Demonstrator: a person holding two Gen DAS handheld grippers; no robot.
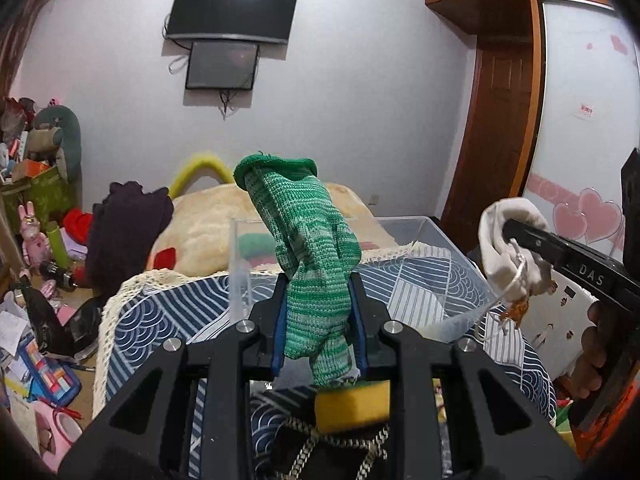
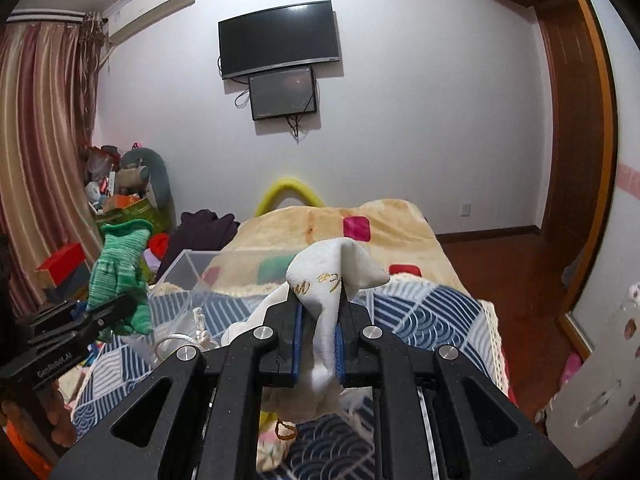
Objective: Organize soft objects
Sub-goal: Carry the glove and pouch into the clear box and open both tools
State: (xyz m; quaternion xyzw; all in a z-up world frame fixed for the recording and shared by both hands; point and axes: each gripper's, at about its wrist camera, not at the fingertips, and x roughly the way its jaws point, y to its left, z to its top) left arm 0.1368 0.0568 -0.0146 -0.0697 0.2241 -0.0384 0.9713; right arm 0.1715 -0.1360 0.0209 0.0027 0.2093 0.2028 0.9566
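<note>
My left gripper (image 1: pixel 318 308) is shut on a green knitted glove (image 1: pixel 310 248) and holds it up in the air; the glove also shows at the left of the right wrist view (image 2: pixel 120 272). My right gripper (image 2: pixel 319 328) is shut on a white cloth pouch (image 2: pixel 332 280) with gold lettering and a drawstring; it also shows at the right of the left wrist view (image 1: pixel 508 240). A clear plastic box (image 1: pixel 432 240) stands on the blue patterned bedspread (image 1: pixel 168 320) just beyond both grippers. A yellow sponge (image 1: pixel 352 404) lies below my left gripper.
A beige blanket (image 2: pixel 320 228) covers the far part of the bed. A dark garment (image 1: pixel 124 228) hangs at the bed's left side. The floor at the left is cluttered with toys and papers (image 1: pixel 36 340). A wooden wardrobe (image 1: pixel 500 100) stands at the right.
</note>
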